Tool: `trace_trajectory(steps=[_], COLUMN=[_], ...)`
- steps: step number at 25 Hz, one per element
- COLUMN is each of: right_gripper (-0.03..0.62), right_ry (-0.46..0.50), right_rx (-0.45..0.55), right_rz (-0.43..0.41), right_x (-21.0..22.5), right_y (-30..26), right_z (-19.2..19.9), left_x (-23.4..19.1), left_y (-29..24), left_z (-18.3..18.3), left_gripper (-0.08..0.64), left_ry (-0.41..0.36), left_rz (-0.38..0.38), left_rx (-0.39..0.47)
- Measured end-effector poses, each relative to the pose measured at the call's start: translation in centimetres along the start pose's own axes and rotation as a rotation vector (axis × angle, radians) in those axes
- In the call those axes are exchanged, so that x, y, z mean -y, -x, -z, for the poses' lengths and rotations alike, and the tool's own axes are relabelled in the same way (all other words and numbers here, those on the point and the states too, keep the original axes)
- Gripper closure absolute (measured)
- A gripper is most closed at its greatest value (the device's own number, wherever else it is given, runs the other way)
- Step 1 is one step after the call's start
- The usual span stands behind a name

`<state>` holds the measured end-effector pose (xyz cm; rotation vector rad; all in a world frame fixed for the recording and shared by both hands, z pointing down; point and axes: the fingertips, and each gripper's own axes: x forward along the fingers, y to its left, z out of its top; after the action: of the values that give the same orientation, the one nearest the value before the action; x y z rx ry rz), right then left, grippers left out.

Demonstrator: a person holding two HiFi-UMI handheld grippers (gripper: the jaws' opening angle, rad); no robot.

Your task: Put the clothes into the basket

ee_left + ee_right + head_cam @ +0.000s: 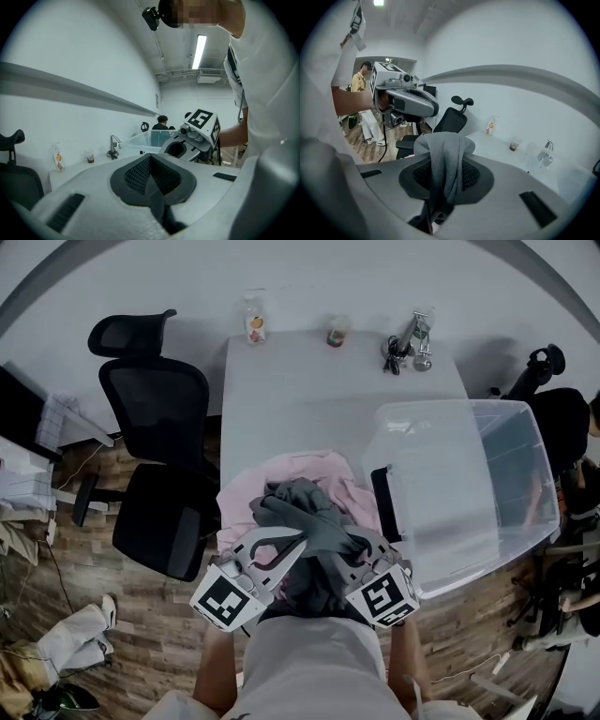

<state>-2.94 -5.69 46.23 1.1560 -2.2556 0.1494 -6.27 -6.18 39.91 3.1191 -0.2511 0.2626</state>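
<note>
A grey garment [302, 514] lies bunched on a pink garment [314, 470] at the front edge of the white table [300, 390]. My right gripper [361, 554] is shut on the grey garment [445, 154], and a fold sticks up out of its jaws [446, 174]. My left gripper [277, 551] sits close beside it at the cloth's near edge. In the left gripper view its jaws [152, 180] are shut with no cloth showing between them. The clear plastic basket [511, 442] stands to the right of the clothes, with only the table showing through its floor.
A black office chair [159, 456] stands left of the table. At the table's far edge are a bottle [253, 324], a small cup [337, 332] and a metal fixture [412, 338]. Another chair [562, 418] is at the right. A person [361, 79] stands in the background.
</note>
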Motion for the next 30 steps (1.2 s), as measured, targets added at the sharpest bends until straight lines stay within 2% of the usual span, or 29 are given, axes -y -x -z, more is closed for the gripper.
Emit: trace_trajectory(steps=[12,21,30], right_gripper=[0.528,0.529,0.529], right_ry=[-0.042,-0.037,-0.092], right_rx=[0.172,0.227,0.272], right_rz=[0.093,0.175,0.269], right_x=[3.1,4.4,6.9], right_y=[4.4,6.9,10.2], right_z=[-5.3,-8.5,-10.4], left_x=[0.9,1.0,1.2], left_y=[-1.3,-0.9,-1.6], left_z=[-4.9,-8.6,-11.9], left_gripper=[0.555,0.555,0.554], left_ry=[-0.126,-0.2,-0.266], left_rz=[0.06,0.1,0.136], left_rx=[0.043,0.093,0.141])
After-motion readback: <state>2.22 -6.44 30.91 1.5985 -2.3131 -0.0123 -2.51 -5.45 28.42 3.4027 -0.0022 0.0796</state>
